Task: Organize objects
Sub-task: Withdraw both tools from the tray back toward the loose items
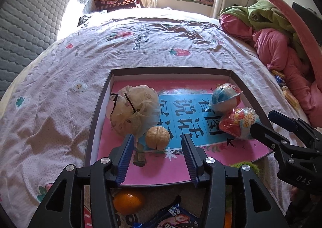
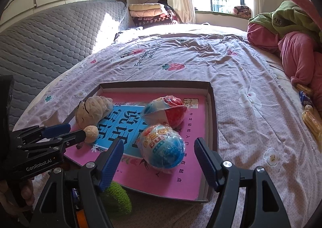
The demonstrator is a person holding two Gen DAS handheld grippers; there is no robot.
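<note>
Hovering my left gripper (image 1: 158, 146) spread around the walnut (image 1: 157, 137) in the box (image 1: 171, 71) | right gripper (image 2: 159, 159) spread beside the blue egg (image 2: 162, 147)

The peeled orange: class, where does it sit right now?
The peeled orange lies inside the box, between the left gripper's open fingers, beside the mesh pouch.

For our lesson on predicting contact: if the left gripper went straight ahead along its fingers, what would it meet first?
Most likely the peeled walnut-like ball in the box, which lies just ahead between the open left gripper fingers; depth is uncertain.
</note>
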